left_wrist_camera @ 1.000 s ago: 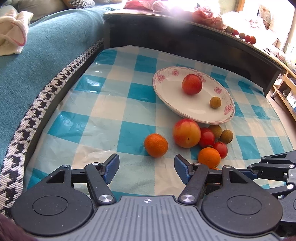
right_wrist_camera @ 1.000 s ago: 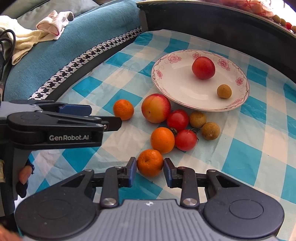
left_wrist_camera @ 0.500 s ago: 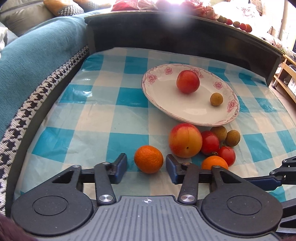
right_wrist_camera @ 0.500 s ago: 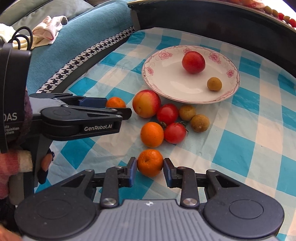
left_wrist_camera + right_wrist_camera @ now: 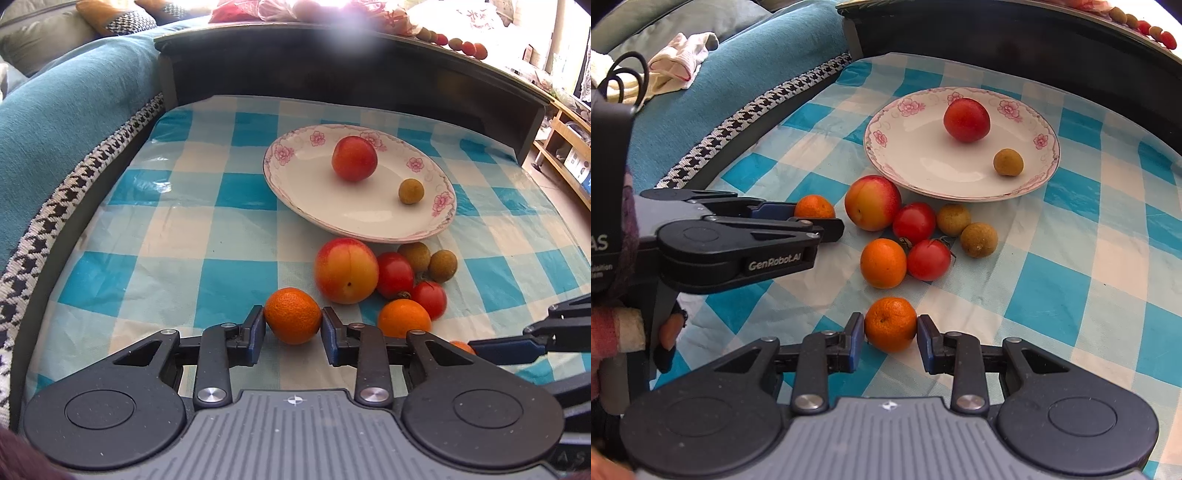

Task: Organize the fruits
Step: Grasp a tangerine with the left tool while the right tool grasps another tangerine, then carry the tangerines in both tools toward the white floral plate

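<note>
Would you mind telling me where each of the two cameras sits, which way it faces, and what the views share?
Left wrist view: sits on the left gripper, looking forward along its fingers over the checked cloth toward the plate; an orange lies between its pads, and the right gripper enters at right.
Right wrist view: sits on the right gripper, also facing the plate; another orange lies between its pads, and the left gripper and a hand show at left.
Shared: plate, loose fruit, cloth.

Blue-and-white checked cloth [image 5: 229, 229] covering the counter. Dark raised ledge [image 5: 332, 70] along its 12 o'clock edge. Teal blanket [image 5: 66, 122] with houndstooth trim [image 5: 48, 218] at 9 o'clock. Wooden shelving [image 5: 569, 147] at 3 o'clock. Crumpled pale cloth [image 5: 679, 62] lies on the blanket.
</note>
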A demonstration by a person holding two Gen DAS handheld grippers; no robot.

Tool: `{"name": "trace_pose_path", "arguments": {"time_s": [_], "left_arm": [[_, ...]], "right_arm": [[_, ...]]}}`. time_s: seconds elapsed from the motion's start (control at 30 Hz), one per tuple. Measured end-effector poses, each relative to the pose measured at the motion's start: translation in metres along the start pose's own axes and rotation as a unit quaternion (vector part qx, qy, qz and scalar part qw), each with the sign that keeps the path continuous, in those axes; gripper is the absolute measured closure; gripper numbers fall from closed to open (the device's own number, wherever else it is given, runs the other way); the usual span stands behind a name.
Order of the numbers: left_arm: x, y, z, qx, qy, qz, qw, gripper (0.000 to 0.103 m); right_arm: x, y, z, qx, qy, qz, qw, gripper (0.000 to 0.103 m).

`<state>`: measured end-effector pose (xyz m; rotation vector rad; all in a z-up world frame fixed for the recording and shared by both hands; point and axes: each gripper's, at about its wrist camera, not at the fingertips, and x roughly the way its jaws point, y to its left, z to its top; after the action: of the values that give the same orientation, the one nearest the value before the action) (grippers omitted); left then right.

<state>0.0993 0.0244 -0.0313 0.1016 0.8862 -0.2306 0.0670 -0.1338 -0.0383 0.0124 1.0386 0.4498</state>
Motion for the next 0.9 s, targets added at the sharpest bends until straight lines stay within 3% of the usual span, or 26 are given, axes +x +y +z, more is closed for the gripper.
{"name": "trace_pose_path", "arguments": {"time_s": [0.3,0.6,0.9], "left_arm": [[-0.023,-0.008,-0.025,0.013,0.029,-0.02,0.9993,0.063],[-0.019,-0.016,-0.029,0.025,0.031,-0.021,0.999,0.061],[-0.014,-0.025,-0.029,0.045,0.025,-0.014,0.9986,0.05]], "right_arm": [[-0.011,0.0,-0.009,-0.008,0.006,-0.013,1.0,0.059],[-0.009,0.005,-0.013,-0.023,0.009,-0.024,0.999,0.059],[-0.008,0.004,-0.012,-0.021,0.009,-0.022,1.0,0.059]]}}
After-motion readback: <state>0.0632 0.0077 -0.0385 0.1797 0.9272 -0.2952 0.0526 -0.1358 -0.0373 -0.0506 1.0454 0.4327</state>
